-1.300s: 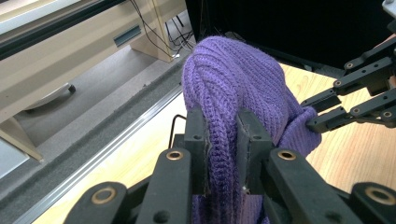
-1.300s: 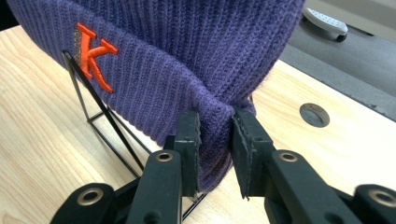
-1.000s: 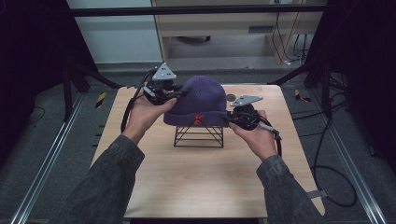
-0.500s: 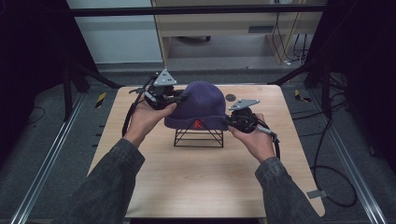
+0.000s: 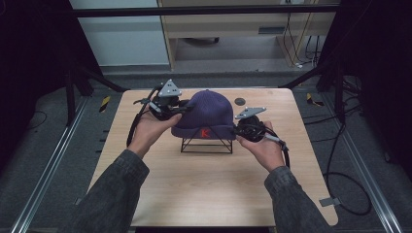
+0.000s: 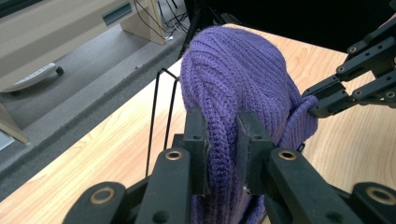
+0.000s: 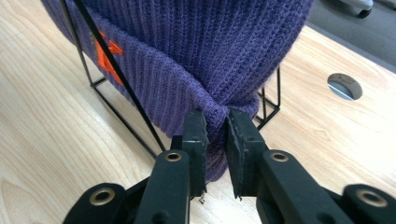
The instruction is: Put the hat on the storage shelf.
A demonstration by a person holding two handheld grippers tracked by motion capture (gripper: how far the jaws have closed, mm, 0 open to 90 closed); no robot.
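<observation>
Already both grips are made: the left gripper (image 6: pixel 223 154) and the right gripper (image 7: pixel 215 140) each pinch a fold of the purple beanie (image 5: pixel 206 115). It sits over the wire stand (image 5: pixel 206 145) at centre frame, neither fully seated nor lifted clear, so I cannot tell which remains.

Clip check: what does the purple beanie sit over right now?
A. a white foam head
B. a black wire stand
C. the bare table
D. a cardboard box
B: the beanie sits over a black wire stand on the table, with the left gripper and right gripper each pinching its knit.
</observation>
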